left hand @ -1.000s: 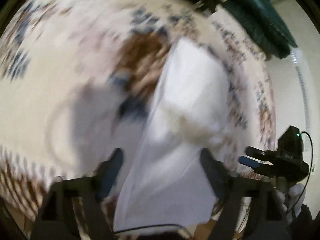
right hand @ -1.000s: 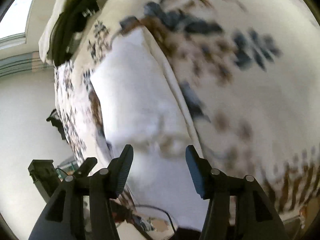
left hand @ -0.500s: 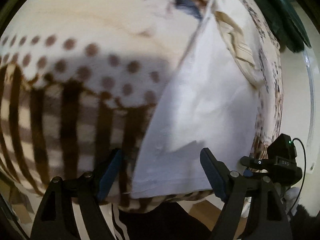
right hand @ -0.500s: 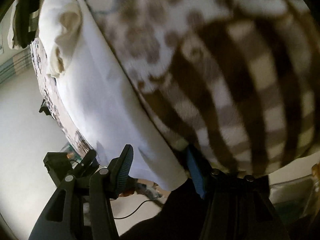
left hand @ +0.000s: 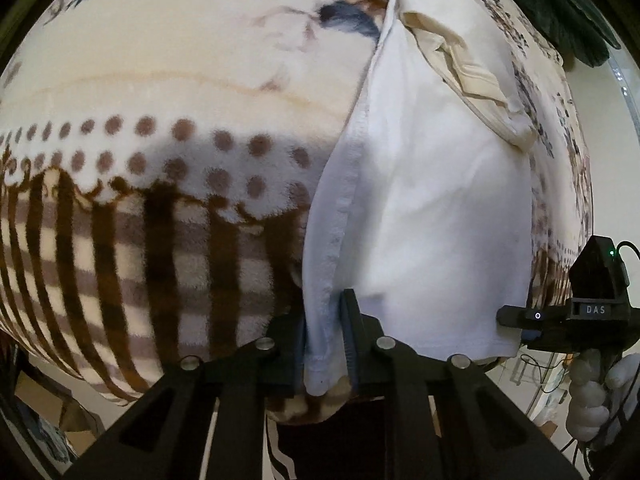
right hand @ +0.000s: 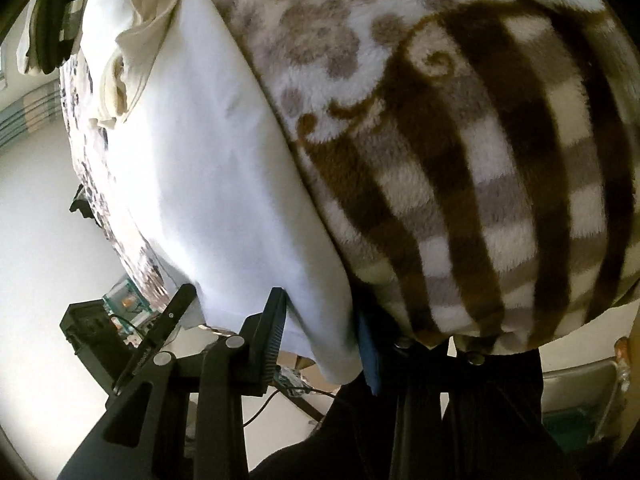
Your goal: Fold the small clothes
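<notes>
Now both grippers have just been closing: left gripper (left hand: 325, 338) pinches the white garment's (left hand: 432, 216) near-left hem; right gripper (right hand: 320, 326) clamps its near-right corner on the blanket (left hand: 160, 128).

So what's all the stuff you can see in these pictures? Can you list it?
white garment: one, white, spread on the blanket with its near hem at the bed edge
cream cloth: one, cream, crumpled on the garment's far end
blanket: one, cream with brown stripes, dots and flowers, covering the bed
dark bundle: one, dark with some white, at the far end of the bed
left tongs: one, black, just closing, pinching the hem's left corner
right tongs: one, black and blue, just closing around the hem's right corner
gloved hand: one, white, holding the right tongs
</notes>
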The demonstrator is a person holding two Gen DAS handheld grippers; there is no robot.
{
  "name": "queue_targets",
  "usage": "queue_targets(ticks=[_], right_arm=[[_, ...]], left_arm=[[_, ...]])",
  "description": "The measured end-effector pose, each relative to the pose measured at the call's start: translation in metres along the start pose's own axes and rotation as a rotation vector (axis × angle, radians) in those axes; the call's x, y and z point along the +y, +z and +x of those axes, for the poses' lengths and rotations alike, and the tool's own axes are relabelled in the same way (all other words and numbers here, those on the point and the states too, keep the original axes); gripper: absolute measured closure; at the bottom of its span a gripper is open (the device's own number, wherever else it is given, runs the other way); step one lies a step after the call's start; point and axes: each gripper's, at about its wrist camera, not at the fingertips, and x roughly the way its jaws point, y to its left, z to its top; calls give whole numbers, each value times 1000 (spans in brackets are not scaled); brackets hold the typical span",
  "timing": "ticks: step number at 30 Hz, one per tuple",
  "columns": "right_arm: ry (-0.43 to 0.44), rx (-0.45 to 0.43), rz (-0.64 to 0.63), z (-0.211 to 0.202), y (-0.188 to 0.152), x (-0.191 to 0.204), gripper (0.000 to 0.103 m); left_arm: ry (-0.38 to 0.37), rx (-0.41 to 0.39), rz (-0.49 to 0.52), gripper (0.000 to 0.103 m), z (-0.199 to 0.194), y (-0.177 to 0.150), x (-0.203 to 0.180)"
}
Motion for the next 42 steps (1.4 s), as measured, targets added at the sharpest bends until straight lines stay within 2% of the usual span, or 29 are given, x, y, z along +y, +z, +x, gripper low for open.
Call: queue_targets(ticks=[7, 12, 14, 16, 18, 21, 24, 26, 28, 29, 30, 31, 32, 34, 38, 42], right_arm=[[8, 10, 5, 4, 8, -4, 67], [11, 29, -6, 0, 15, -11, 67], [14, -6, -44, -5, 13, -4, 98], [42, -35, -51, -16, 8, -1, 98], [63, -63, -32, -28, 4, -5, 98], [74, -41, -41, -29, 6, -10, 98], [80, 13, 6, -18, 13, -18, 91], [81, 32, 23, -12, 17, -21, 89], [79, 47, 24, -6, 18, -21, 88], [78, 55, 23, -3, 18, -20, 88], [73, 58, 17, -2, 17, -19, 88], [67, 51, 8, -3, 16, -18, 88], [66, 43, -4, -4, 15, -16, 89], [69, 20, -27, -8, 7, -8, 97], [135, -4, -53, -23, -3, 7, 98], [214, -31, -59, -48, -7, 23, 98]], left_arm=[[-26, 19, -26, 84, 3, 0, 5], [-86, 35, -84, 72, 3, 4, 13], [-149, 25, -151, 70, -3, 4, 25], [-214, -4, -225, 63, -10, 2, 41], [-263, -22, -264, 36, -13, 0, 50], [-343, -14, -300, 36, -7, -1, 55], [-351, 21, -260, 36, 5, 3, 46], [-321, 26, -225, 36, 11, 4, 38], [-277, 16, -182, 39, 11, 6, 28], [-246, 7, -156, 52, 9, 6, 23], [-197, 7, -127, 78, 7, 5, 19], [-171, 6, -110, 86, 5, 3, 19], [-176, 0, -110, 92, 2, 1, 20], [-214, -14, -139, 96, -9, -4, 28], [-244, -33, -142, 99, -33, -5, 31], [-325, -73, -177, 99, -58, 6, 23]])
